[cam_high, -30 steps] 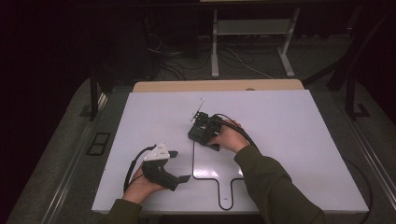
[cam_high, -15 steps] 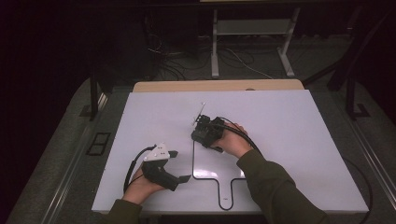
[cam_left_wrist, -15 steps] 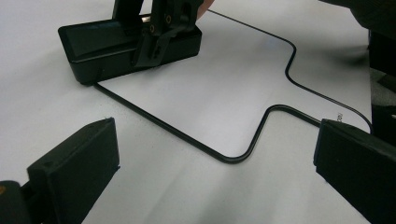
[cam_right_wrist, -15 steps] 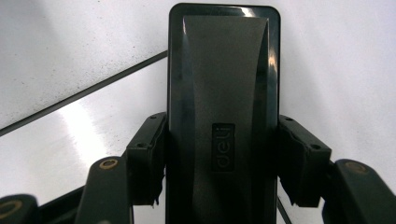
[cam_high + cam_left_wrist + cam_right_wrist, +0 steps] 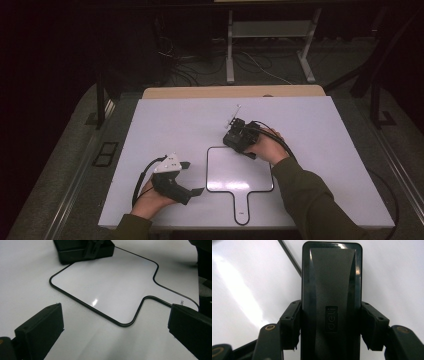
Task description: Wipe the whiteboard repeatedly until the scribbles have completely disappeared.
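Black eraser (image 5: pixel 331 305) clamped between right tongs (image 5: pixel 331 327), at whiteboard (image 5: pixel 235 172) corner.

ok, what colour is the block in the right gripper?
Glossy black block, clearest in the right gripper view, clamped by the right gripper.

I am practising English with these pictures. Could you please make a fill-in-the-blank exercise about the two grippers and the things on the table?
1. The right gripper has its jaws shut on a black ____.
2. The left gripper has its jaws ____, with nothing between them.
3. The small whiteboard has a thin ____ border.
4. In the high view, the whiteboard's handle points ____ the person.

Missing words: eraser; open; black; toward
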Available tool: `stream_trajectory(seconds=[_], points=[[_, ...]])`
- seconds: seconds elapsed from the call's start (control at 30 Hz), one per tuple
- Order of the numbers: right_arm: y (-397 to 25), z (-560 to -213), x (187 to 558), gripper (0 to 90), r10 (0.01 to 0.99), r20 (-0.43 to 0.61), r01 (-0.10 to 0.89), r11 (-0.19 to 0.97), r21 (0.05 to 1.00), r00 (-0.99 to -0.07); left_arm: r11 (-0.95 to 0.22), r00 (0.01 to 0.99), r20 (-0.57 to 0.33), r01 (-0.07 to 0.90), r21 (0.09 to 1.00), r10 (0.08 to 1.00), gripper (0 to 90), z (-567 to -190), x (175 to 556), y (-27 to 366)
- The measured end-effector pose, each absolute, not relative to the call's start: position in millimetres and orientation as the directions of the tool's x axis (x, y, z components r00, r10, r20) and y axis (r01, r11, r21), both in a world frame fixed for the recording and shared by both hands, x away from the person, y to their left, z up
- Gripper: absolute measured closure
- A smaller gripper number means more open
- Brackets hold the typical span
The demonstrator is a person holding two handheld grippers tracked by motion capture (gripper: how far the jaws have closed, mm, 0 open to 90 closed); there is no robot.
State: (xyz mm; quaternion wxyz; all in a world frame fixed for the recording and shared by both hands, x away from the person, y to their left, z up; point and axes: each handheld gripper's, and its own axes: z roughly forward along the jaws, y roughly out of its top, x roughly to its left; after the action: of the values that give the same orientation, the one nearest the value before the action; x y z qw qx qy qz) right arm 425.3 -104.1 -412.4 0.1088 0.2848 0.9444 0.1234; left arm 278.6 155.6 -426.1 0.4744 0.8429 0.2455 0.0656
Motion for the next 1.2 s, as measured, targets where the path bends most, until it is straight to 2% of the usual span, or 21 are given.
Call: stream_trajectory(seconds=[0.37, 0.57, 0.77, 1.1, 1.2], points=[[-145.8, -412.8, 418.4, 39.0, 0.602, -0.178, 0.547, 0.789, 0.278, -0.778, -0.430, 0.870, -0.125, 0.355, 0.830, 0.477, 0.0, -426.3, 278.2, 155.3], [-148.9, -413.2, 411.8, 38.9, 0.593, -0.193, 0.534, 0.796, 0.283, -0.782, -0.431, 0.871, -0.124, 0.354, 0.830, 0.476, 0.0, -426.7, 278.6, 154.5], [-143.6, -413.5, 400.1, 39.0, 0.562, -0.132, 0.506, 0.807, 0.305, -0.817, -0.427, 0.869, -0.129, 0.358, 0.830, 0.477, 0.0, -427.1, 278.6, 154.1], [-156.0, -411.4, 407.1, 39.1, 0.601, 0.006, 0.563, 0.745, 0.357, -0.799, -0.417, 0.867, -0.135, 0.361, 0.834, 0.479, 0.0, -427.2, 279.3, 156.3], [-159.2, -410.7, 409.8, 39.1, 0.595, 0.019, 0.559, 0.743, 0.369, -0.803, -0.419, 0.868, -0.132, 0.358, 0.835, 0.479, 0.0, -426.7, 279.3, 156.5]])
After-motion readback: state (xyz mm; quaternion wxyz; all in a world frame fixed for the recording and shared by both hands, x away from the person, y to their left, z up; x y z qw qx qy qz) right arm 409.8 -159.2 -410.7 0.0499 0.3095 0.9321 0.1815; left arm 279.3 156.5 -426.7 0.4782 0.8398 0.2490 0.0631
